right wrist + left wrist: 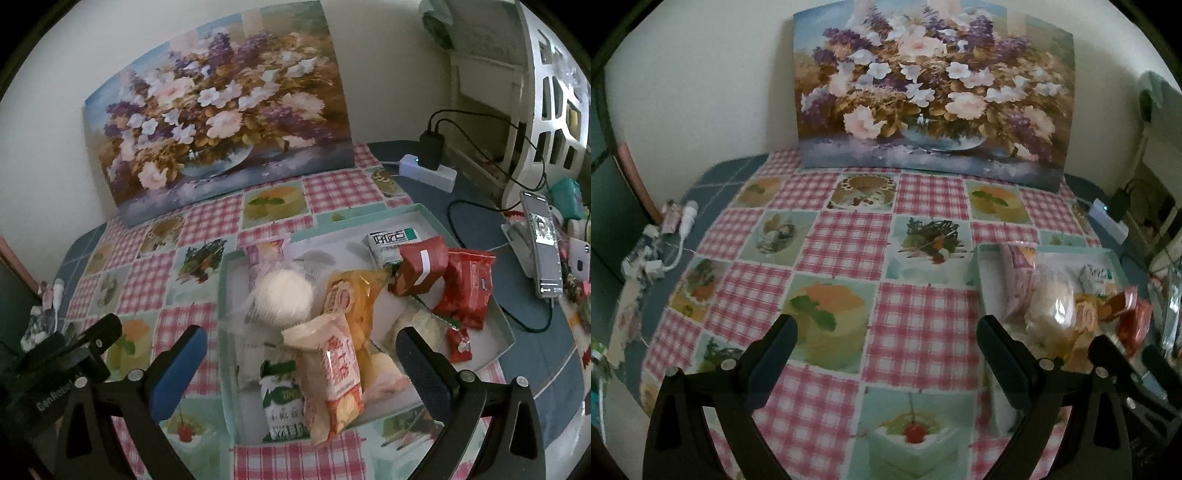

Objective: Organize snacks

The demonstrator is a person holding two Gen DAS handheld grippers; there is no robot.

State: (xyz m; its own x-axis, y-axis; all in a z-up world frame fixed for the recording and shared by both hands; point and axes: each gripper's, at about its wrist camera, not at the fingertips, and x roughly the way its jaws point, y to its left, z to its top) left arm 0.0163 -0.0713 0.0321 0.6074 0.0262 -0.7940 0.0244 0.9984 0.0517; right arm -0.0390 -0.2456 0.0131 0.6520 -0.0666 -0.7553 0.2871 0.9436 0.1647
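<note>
left wrist view: the left gripper (886,332) hangs above the bench (713,173), its jaws spread wide with nothing between them, only the checked tablecloth (919,321) with its cake and fruit pictures below. a flower painting (934,88) leans against the wall at the far edge of the bench. at the right side sits the shallow tray (986,273) of snacks; a pink packet (1015,280) and a clear-wrapped pale bun (1052,306) show in it, with red packets beyond, blurred. the right gripper's dark finger (1108,350) pokes in at the lower right, near the tray. a white cable plug (687,218) lies at the left rim of the bench.

right wrist view: the right gripper (301,350) is over the near end of the tray (506,332), jaws spread fully apart, pressing on nothing. between and just beyond them lie an orange-and-cream packet (332,373), a green-and-white packet (284,402) and a yellow packet (351,295), all resting in the tray. further in are the round white bun (282,295), a white-green packet (391,243) and two red packets (467,284) at the right. a power strip (428,170) and a phone (543,243) sit on the bench to the right of the tray. the left gripper (59,365) shows at the lower left.
</note>
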